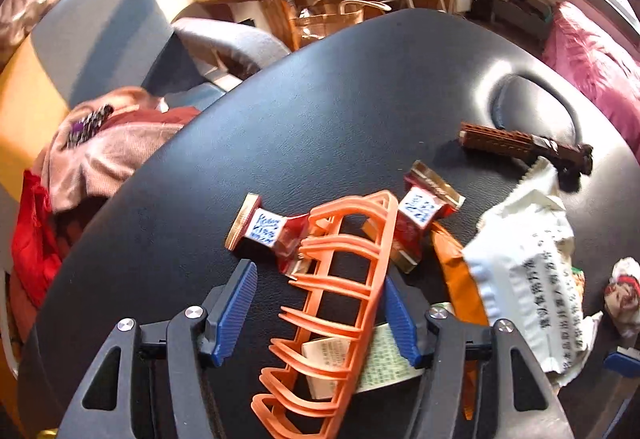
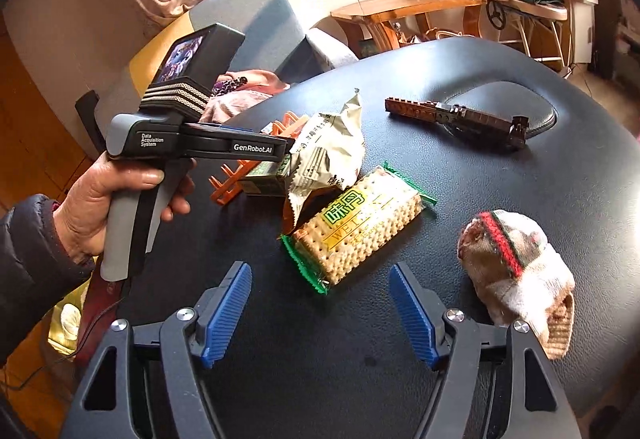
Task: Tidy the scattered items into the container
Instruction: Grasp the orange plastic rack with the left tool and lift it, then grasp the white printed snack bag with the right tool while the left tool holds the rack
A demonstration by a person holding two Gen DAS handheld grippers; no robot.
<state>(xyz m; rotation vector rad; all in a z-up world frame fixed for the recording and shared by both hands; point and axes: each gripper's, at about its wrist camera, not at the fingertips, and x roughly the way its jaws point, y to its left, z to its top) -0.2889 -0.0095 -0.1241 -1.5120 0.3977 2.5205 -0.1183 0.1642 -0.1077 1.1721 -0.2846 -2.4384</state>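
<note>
Left wrist view: the left claw (image 1: 320,313) hangs over the orange slatted basket (image 1: 340,295), which lies tipped on the black padded surface (image 1: 280,119). Its jaws stand wide; the basket's long edge lies against the right blue pad (image 1: 402,323) while the left pad (image 1: 236,309) is clear, so nothing is clamped. Two red sachets with handwritten labels (image 1: 266,229) lie just beyond the basket, a white crumpled wrapper (image 1: 524,263) to its right, and a brown brick-built toy (image 1: 524,149) farther off near the dark oval recess (image 1: 532,107).

Right wrist view: the right claw (image 2: 320,313) is open and empty above the surface, with the cracker packet (image 2: 356,227) just ahead of its pads and a rolled sock (image 2: 520,267) to the right. A hand (image 2: 120,199) holds the left device over the basket (image 2: 240,179).

Hazards, as judged:
- The basket is open lattice; a pad could slip through a gap or catch one thin slat, and the basket would twist or drop when lifted.
- Closing on a single rim while the basket lies tilted may flip it and spill the small carton (image 1: 320,363) inside it.
- The glossy cracker packet may slide from the right pads, or the crackers may crack under a hard squeeze.
- The wrapper overlapping neighbouring items could be dragged along unintentionally.
</note>
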